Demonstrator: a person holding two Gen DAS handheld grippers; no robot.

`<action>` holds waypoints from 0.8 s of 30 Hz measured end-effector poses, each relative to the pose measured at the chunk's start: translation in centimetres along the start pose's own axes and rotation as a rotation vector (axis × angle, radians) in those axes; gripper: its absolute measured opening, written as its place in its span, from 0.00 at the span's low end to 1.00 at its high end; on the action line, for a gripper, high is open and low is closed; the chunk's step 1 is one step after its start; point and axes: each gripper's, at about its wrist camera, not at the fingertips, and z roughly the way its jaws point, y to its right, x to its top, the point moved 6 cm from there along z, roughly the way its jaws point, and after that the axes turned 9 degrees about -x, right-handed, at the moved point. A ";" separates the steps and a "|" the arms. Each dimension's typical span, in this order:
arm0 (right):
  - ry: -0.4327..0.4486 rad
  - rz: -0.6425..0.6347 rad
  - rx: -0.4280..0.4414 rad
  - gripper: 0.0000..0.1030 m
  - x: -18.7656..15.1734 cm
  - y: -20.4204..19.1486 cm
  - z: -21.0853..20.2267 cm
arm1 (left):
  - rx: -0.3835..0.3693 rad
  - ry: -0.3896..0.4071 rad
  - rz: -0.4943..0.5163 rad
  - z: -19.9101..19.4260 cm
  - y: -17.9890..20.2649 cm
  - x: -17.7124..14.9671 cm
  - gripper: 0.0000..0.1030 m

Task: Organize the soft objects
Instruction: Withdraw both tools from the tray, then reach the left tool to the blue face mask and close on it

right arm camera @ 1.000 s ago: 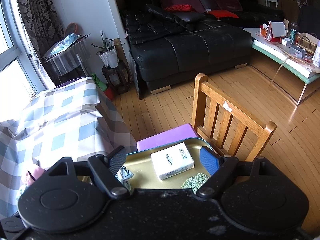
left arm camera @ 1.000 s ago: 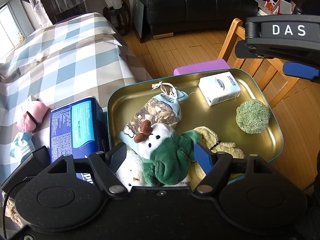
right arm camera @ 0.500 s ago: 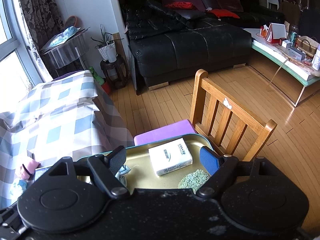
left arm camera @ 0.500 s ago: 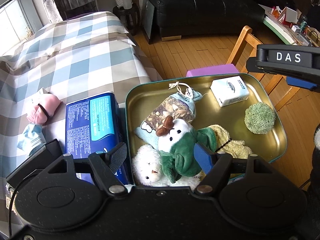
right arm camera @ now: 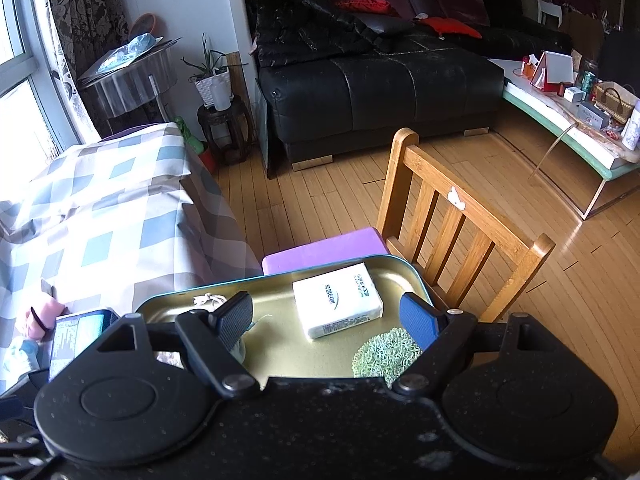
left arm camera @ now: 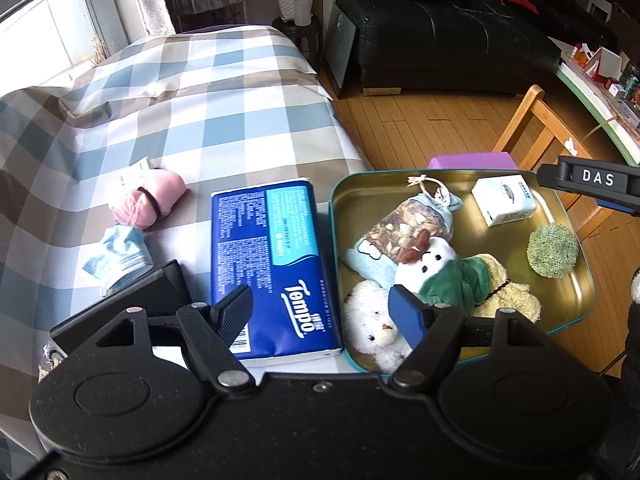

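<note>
A gold metal tray (left arm camera: pixel 568 276) with a teal rim holds a white and green plush (left arm camera: pixel 444 268), a small white plush (left arm camera: pixel 370 320), a yellow fuzzy toy (left arm camera: pixel 508 296), a patterned pouch (left arm camera: pixel 412 224), a white tissue pack (left arm camera: pixel 504 199) and a green scrub ball (left arm camera: pixel 553 249). My left gripper (left arm camera: pixel 322 312) is open and empty above a blue Tempo tissue pack (left arm camera: pixel 272 260). A pink sock roll (left arm camera: pixel 150 198) and a light blue sock (left arm camera: pixel 120 254) lie on the checked cloth. My right gripper (right arm camera: pixel 330 320) is open and empty above the tray (right arm camera: pixel 280 356).
The checked tablecloth (left arm camera: pixel 192 92) covers the table on the left. A wooden chair (right arm camera: pixel 460 228) with a purple block (right arm camera: pixel 324 250) stands behind the tray. A black sofa (right arm camera: pixel 380 76) and a low table (right arm camera: pixel 568 120) stand farther back on the wooden floor.
My left gripper has moved left and back, from over the plush toys in the tray to over the blue tissue pack. The right gripper has barely shifted.
</note>
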 end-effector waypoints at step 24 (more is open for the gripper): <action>0.110 -0.188 0.057 0.79 -6.0 -5.8 -4.7 | 0.158 0.100 -0.261 -5.2 -15.7 -1.0 0.68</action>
